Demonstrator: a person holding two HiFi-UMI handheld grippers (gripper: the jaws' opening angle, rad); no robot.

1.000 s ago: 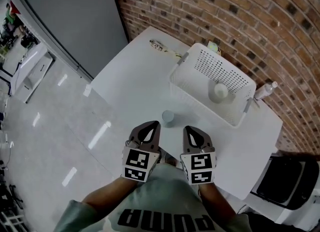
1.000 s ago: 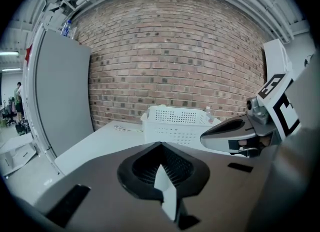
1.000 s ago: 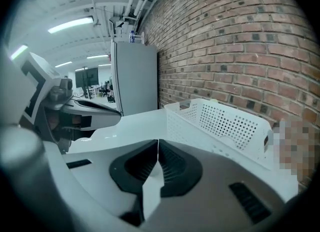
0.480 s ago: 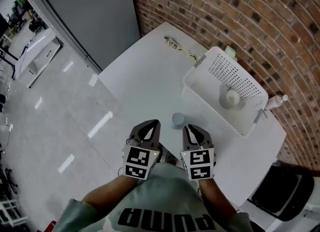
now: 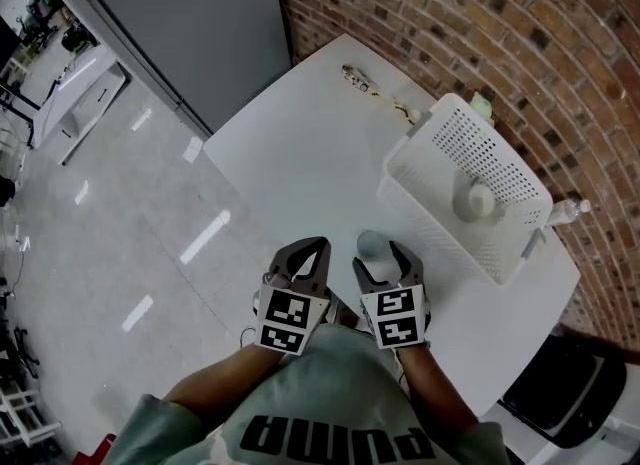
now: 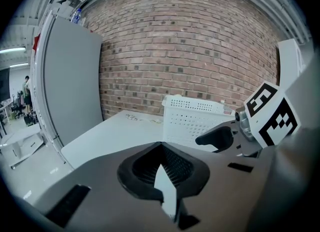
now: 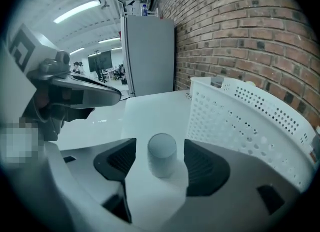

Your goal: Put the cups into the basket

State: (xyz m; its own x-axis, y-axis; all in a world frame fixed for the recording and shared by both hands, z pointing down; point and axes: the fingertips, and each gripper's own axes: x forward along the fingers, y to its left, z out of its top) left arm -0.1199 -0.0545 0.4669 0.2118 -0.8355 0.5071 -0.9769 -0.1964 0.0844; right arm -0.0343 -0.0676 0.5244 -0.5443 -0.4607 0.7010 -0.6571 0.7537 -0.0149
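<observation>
Head view: a white table (image 5: 290, 143) stands against a brick wall. The white perforated basket (image 5: 440, 223) sits toward 2 o'clock from the centre, with one pale cup (image 5: 478, 200) already inside it. A second cup (image 5: 370, 244) stands on the table at about 8 o'clock from the basket, between the tongs of the right gripper (image 5: 383, 258). The left gripper (image 5: 317, 246) hovers just beside it at 9 o'clock, its tongs together.

Left gripper view: the left gripper (image 6: 161, 145) is closed on nothing, its pads meeting at one point. The basket (image 6: 192, 118) lies at 1 o'clock and the right gripper (image 6: 220, 138) at 3 o'clock.

Right gripper view: the right gripper (image 7: 160, 145) has just been opening. Its tongs stand apart with the cup (image 7: 161, 153) upright between them and a gap on each side. The basket (image 7: 240, 121) rises at 2 o'clock.
</observation>
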